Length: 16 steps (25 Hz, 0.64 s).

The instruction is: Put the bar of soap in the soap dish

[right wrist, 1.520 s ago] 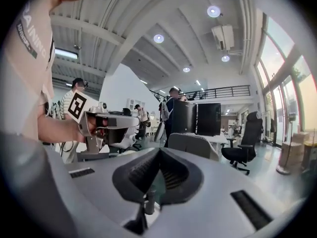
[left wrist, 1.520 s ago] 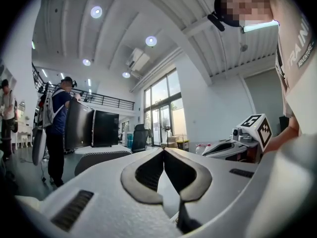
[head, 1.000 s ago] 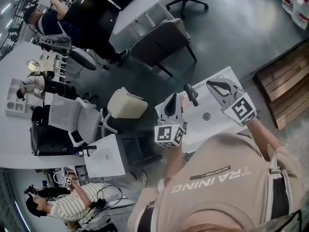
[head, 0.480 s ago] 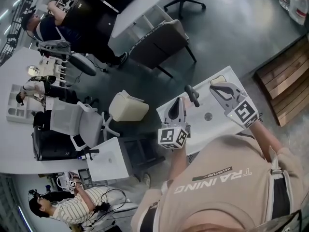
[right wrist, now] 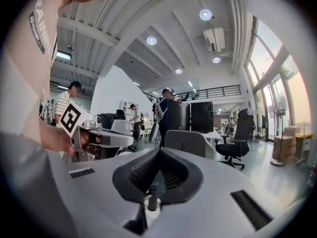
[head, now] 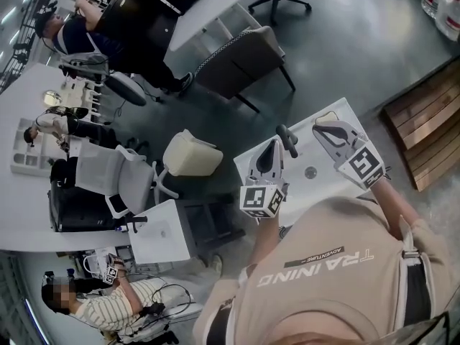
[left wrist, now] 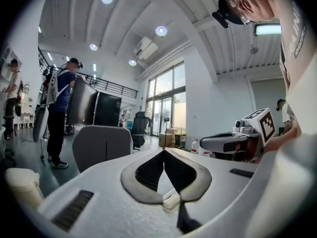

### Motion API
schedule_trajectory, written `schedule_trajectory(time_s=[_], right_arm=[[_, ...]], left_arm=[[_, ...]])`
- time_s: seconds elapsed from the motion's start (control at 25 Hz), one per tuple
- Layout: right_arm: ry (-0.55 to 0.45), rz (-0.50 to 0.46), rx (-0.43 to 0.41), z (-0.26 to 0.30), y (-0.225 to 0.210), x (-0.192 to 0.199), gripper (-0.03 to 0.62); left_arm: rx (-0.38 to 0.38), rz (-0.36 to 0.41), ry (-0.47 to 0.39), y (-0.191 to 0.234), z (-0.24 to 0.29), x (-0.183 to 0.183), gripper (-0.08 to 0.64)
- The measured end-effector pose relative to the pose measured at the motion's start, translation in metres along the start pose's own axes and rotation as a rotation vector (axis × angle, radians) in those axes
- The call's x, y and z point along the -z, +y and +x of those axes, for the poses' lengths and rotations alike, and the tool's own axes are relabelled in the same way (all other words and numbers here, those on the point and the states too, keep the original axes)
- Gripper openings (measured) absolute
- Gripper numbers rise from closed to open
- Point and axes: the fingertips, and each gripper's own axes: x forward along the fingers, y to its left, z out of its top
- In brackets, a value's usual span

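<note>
A white sink unit [head: 327,185] with a dark faucet [head: 287,141] and a round drain [head: 310,172] stands in front of me. A pale cream piece [head: 327,116] lies at the sink's far corner; I cannot tell whether it is the soap or the dish. My left gripper [head: 272,144] hovers shut over the sink's left side, holding nothing. Its own view shows a cream lump [left wrist: 171,201] low between the closed jaws [left wrist: 163,151]. My right gripper [head: 320,126] is shut and empty, just short of the cream piece. The faucet [right wrist: 152,195] shows below its jaws [right wrist: 159,150].
A beige tub-like seat [head: 190,154] and a white office chair [head: 108,175] stand left of the sink. A grey armchair [head: 241,60] is farther back. Wooden pallets [head: 424,128] lie at the right. People sit at white desks [head: 29,113] on the left.
Both grippers stay shut in nearly the same place over the sink. Only the head view shifts slightly.
</note>
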Motion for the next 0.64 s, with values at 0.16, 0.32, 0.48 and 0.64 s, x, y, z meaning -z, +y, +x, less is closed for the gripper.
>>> schedule_trajectory(time_s=[0.16,0.32,0.48,0.64], right_arm=[[-0.004,0.01,-0.018,0.005,-0.001,0.001,0.014],[-0.017,0.019,-0.014,0.01,-0.005,-0.002,0.014],[-0.027,0.052,-0.027,0.014,-0.005,0.001,0.014],[-0.044,0.067,-0.052,0.021,-0.006,-0.001,0.014]], left_arm=[[-0.015,-0.004,0.01,0.007,0.0,0.001,0.009],[-0.016,0.007,0.004,0.009,0.002,-0.004,0.009],[-0.016,0.006,0.011,0.008,0.006,-0.001,0.009],[-0.02,-0.021,0.021,0.004,0.013,0.008,0.009]])
